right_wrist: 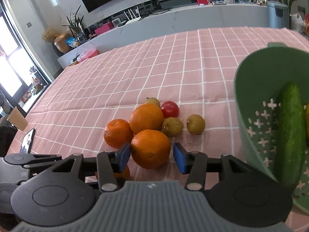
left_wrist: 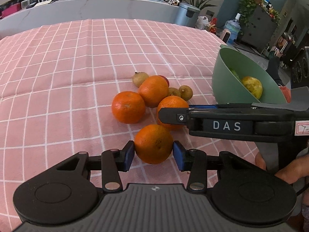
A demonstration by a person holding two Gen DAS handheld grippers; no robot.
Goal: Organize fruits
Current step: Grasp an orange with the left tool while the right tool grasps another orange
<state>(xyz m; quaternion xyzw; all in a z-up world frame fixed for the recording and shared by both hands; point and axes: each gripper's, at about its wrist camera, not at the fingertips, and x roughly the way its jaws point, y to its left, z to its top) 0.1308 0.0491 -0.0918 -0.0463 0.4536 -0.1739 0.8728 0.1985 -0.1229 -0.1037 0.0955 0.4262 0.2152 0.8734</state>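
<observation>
Oranges sit in a loose cluster on the pink checked tablecloth (left_wrist: 58, 61), mixed with small brownish fruits (right_wrist: 195, 124) and one red tomato (right_wrist: 170, 109). In the left wrist view, the left gripper (left_wrist: 153, 152) has its blue pads pressed against both sides of the nearest orange (left_wrist: 153, 144), which rests on the cloth, so it is clamped on that fruit. The right gripper (right_wrist: 151, 155) straddles another orange (right_wrist: 150, 148); its left pad touches the skin, while a narrow gap shows at the right pad, so the fingers stand released around it. In the left wrist view this gripper reaches in from the right, its black finger lying across that orange. Two more oranges (right_wrist: 146, 118) (right_wrist: 118, 133) lie just behind, touching each other. A green colander bowl (right_wrist: 256, 81) stands at the right, near the pile, holding a cucumber (right_wrist: 288, 131) and a yellowish fruit (left_wrist: 252, 87). A person's hand (left_wrist: 287, 170) shows at the right edge.
</observation>
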